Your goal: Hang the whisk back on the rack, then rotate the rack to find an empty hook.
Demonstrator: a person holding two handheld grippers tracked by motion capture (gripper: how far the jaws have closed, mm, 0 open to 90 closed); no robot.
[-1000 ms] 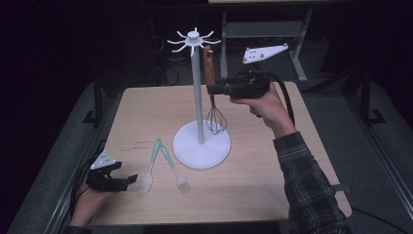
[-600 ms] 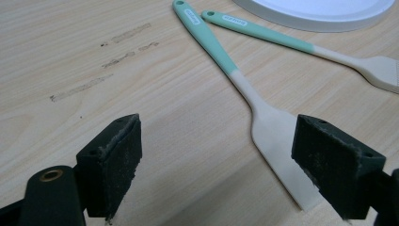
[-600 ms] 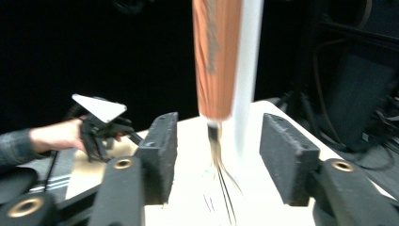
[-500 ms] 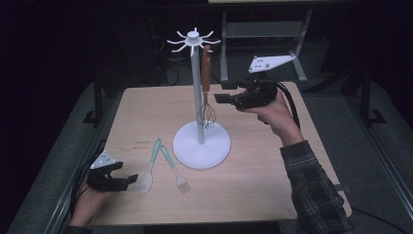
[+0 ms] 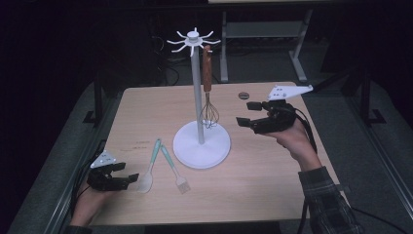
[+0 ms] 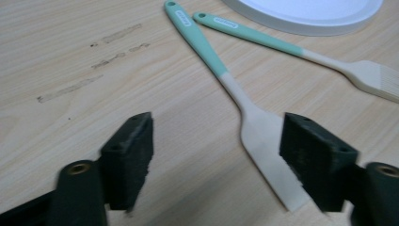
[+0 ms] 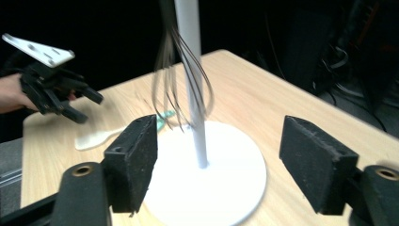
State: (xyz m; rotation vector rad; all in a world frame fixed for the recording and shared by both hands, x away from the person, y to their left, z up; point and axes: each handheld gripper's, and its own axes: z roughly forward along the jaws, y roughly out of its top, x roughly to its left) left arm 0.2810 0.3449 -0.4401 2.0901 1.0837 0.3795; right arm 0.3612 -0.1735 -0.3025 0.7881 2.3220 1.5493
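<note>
A white hook stand (image 5: 199,97) rises from a round base (image 5: 201,145) at the table's middle. A whisk with a brown handle (image 5: 208,92) hangs from one of its top hooks, its wires blurred in the right gripper view (image 7: 181,80). My right gripper (image 5: 246,114) is open and empty, held to the right of the stand and apart from the whisk. A teal-handled spatula (image 5: 148,168) and a teal-handled brush (image 5: 174,169) lie on the table at front left. My left gripper (image 5: 127,179) rests open by the spatula's blade (image 6: 268,150), jaws wide apart.
The wooden table (image 5: 272,185) has bare room on its right and front. A small dark disc (image 5: 243,95) lies near the back edge. Table legs and a dark floor lie behind. The other hand's gripper (image 7: 51,92) appears far off in the right gripper view.
My right gripper let go of the whisk, which now hangs swinging from the stand, and drew back to the right and lower. The left gripper has stayed put.
</note>
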